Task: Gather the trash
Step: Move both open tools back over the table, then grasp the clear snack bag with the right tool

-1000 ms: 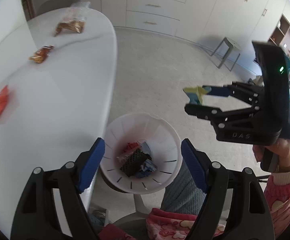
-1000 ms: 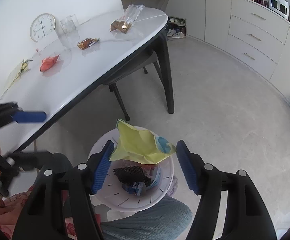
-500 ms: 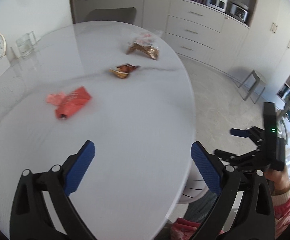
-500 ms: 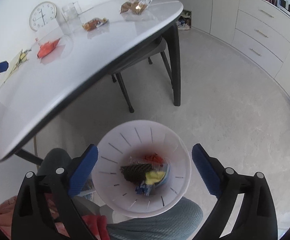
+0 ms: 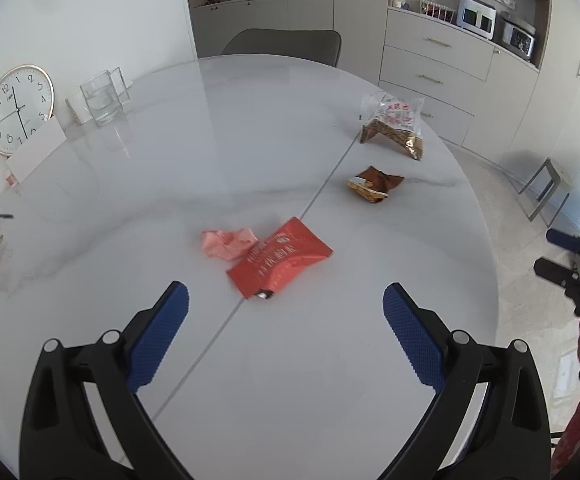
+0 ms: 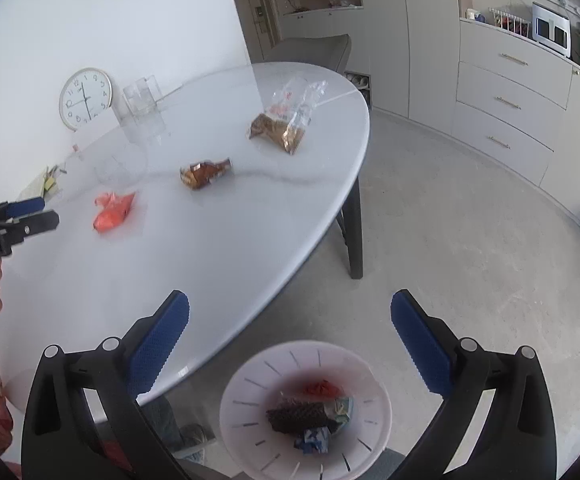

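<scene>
Left wrist: left gripper (image 5: 286, 312) spread, empty, over bench (image 5: 329, 380), just short of red wrapper (image 5: 280, 262); flat foil may slide off the pads | Right wrist: right gripper (image 6: 290, 328) spread, empty, above bin (image 6: 250, 408), which the left view lacks; brown wrapper (image 6: 206, 173) lies beyond the red one.

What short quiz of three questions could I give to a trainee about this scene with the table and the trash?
1. True or false: the left gripper holds the red wrapper.
2. Which piece lies nearest the clock? A) red wrapper B) brown wrapper C) clear snack bag
3. Fill in: the white bin sits below the ____ gripper.

Key: 1. False, its jaws stand open above the table. 2. A. 3. right.
</scene>
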